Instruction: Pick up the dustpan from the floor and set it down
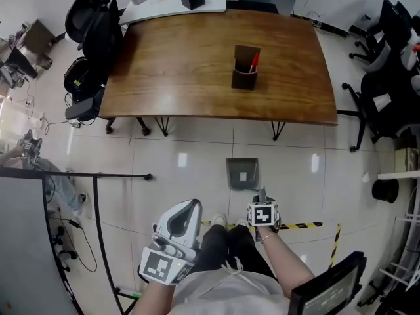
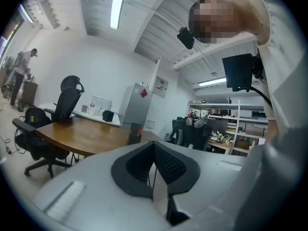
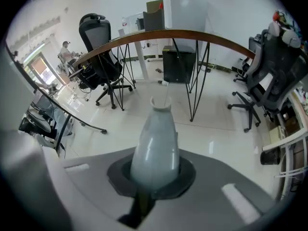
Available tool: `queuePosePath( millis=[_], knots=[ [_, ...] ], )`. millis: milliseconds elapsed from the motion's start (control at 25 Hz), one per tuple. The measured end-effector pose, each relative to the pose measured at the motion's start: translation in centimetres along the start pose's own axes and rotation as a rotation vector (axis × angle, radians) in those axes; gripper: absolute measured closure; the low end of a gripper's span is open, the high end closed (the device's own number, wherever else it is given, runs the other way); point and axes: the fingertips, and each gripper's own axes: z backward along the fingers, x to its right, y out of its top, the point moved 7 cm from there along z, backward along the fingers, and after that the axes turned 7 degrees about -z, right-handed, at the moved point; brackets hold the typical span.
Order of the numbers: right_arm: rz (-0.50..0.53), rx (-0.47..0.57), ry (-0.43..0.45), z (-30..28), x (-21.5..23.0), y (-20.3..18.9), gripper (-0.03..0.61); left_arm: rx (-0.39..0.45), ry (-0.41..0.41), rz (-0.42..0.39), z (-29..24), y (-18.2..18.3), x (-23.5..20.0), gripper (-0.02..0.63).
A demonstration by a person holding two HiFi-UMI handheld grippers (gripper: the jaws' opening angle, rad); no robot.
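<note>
The dustpan (image 1: 242,173) is a dark grey square pan with a white label, low over the white tiled floor just ahead of my feet. Its pale grey handle (image 3: 155,148) runs up between the jaws of my right gripper (image 1: 262,194), which points steeply down and is shut on it. In the right gripper view the dustpan's dark pan (image 3: 179,64) shows beyond the handle's end, and the right gripper (image 3: 154,179) is mostly hidden behind the handle. My left gripper (image 1: 191,206) hangs to the left, holding nothing. In its own view the left gripper (image 2: 154,146) points level into the room, jaws together.
A wooden table (image 1: 216,58) on hairpin legs stands beyond the dustpan, with a brown pen holder (image 1: 245,71) on it. Office chairs sit at the left (image 1: 98,25) and right (image 1: 387,77). A black rail (image 1: 98,176) is at my left; yellow-black tape (image 1: 302,226) marks the floor.
</note>
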Motion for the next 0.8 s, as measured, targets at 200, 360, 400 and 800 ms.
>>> queuePosePath(
  millis=[200,360,400,800],
  knots=[
    [0.040,-0.045,-0.001,-0.2,-0.4,-0.6,0.269,-0.006,-0.004,0.022,-0.5,-0.4,0.1,0.601],
    [0.040,0.007,0.046,0.4,-0.6,-0.1,0.033,-0.004,-0.037,0.018,-0.8,0.1,1.5,0.601],
    [0.047,0.020,0.043,0.8,-0.5,-0.1,0.006,0.000,-0.043,0.018,-0.7,0.2,1.8,0.601],
    [0.096,0.115,0.076,13.6,1.1,2.5,0.145,0.039,-0.018,-0.016,1.0,2.5,5.5,0.601]
  ],
)
